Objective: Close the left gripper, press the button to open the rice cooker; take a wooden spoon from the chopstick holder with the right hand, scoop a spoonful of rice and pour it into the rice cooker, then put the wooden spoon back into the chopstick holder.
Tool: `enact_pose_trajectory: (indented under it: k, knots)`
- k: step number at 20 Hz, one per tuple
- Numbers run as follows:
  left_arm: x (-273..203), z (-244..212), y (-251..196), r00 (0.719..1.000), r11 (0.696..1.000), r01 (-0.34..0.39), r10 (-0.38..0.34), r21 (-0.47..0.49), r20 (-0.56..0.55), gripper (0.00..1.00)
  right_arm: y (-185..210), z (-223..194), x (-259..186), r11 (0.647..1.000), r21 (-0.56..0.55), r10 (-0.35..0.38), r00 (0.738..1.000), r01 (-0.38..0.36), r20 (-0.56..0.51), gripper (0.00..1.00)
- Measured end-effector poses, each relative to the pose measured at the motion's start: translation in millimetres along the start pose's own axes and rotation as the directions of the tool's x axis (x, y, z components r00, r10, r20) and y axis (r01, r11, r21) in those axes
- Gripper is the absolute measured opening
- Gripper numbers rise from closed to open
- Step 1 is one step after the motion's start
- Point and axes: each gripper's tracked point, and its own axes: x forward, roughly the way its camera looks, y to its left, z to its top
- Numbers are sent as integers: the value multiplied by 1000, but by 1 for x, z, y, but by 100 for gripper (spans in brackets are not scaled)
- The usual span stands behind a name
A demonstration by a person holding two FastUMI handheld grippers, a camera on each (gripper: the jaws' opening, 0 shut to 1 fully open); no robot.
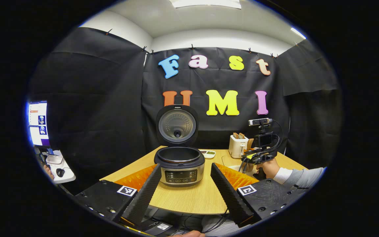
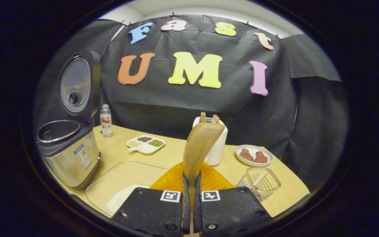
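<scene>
The rice cooker (image 1: 179,164) stands open right ahead in the left gripper view, lid (image 1: 177,124) upright and inner pot showing no contents. My left gripper (image 1: 185,166) is open, its fingers on either side of the cooker's front and short of it. My right gripper (image 2: 190,177) is shut on the handle of a wooden spoon (image 2: 201,143), which stands upright with its bowl on top; whether it carries rice is hidden. Just behind the spoon is the white chopstick holder (image 2: 216,148). The cooker (image 2: 67,154) sits at the left. A heap of rice (image 2: 118,197) lies in a clear tray (image 2: 133,172).
A water bottle (image 2: 106,120) and a divided dish of beans (image 2: 145,144) sit toward the back. To the right are a plate with meat (image 2: 254,155) and a wire basket (image 2: 260,182). A hand in a grey sleeve (image 1: 294,177) holds the right gripper (image 1: 258,154). A monitor (image 1: 38,123) stands far left.
</scene>
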Motion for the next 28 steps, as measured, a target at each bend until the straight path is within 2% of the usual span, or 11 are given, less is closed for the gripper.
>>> enact_pose_trajectory:
  k: [4, 7, 10, 12, 14, 17, 20, 21, 22, 23, 28]
  knots:
    - [-2, 0, 2, 1000, 1000, -2, 2, -12, 4, 96, 14, -2, -7, 999, 42, 24, 1000, -24, -12, 10]
    - [-4, -3, 6, 1000, 1000, -5, 5, -8, 0, 96, 56, -11, -12, 975, 120, 191, 980, -185, -48, 9]
    - [-4, -5, 7, 1000, 1000, -10, 10, -9, -4, 96, 62, -8, -12, 963, 157, 232, 971, -221, -56, 9]
    - [-2, -8, 7, 1000, 1000, -9, 8, -12, -10, 96, 66, -9, -10, 936, 235, 283, 957, -261, -64, 10]
    - [0, -10, 11, 1000, 1000, -19, 18, -18, -15, 96, 69, -8, -9, 892, 334, 350, 933, -305, -81, 8]
    - [-1, -9, 13, 1000, 999, -24, 24, -46, -11, 96, 61, -11, -3, 818, 489, 405, 907, -304, -112, 10]
    - [-2, -8, 15, 1000, 999, -24, 24, -46, -4, 96, 51, -4, 3, 704, 638, 472, 877, -312, -92, 10]
    - [-3, -9, 16, 1000, 999, -27, 27, -40, -8, 86, 45, 2, 5, 659, 685, 488, 870, -312, -73, 10]
    - [-2, -9, 18, 999, 999, -34, 34, -34, -12, 94, 41, 9, 7, 613, 723, 499, 866, -319, -41, 10]
    - [-3, -10, 21, 999, 999, -41, 40, -29, -14, 95, 38, 16, 7, 578, 750, 503, 864, -322, -17, 9]
    - [-4, -10, 23, 999, 999, -43, 42, -33, -16, 94, 9, 23, 7, 508, 809, 475, 880, -297, 25, 9]
